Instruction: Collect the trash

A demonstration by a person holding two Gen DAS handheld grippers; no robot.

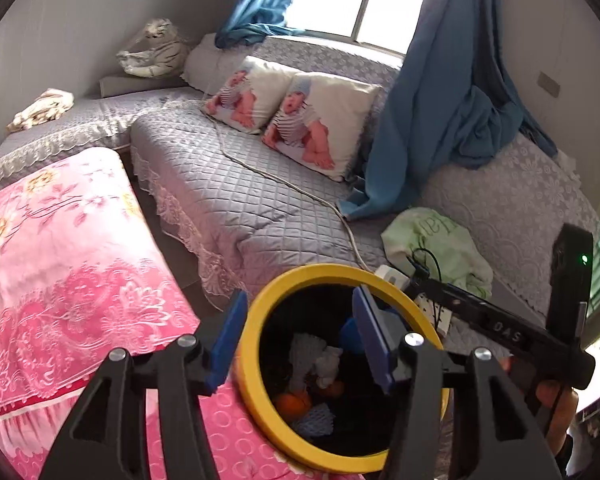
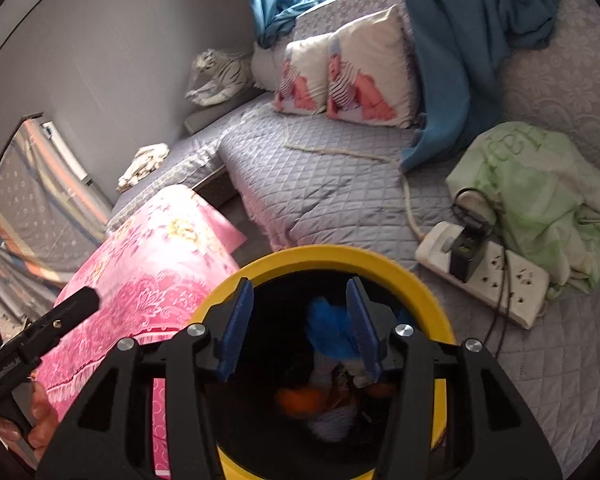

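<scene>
A black bin with a yellow rim stands close below both grippers. Inside it lie a white foam net, orange peel and a crumpled blue piece. My left gripper hangs over the bin's mouth, open, with nothing pressed between its blue pads. My right gripper is also open above the bin, and the blue piece shows below its pads, inside the bin. Each view catches the other gripper's black finger at its edge. A person's hand holds the left one.
A pink floral blanket covers a surface left of the bin. Behind it is a grey quilted sofa with two printed pillows. A blue curtain hangs over the sofa. A white power strip and a green bag lie at the right.
</scene>
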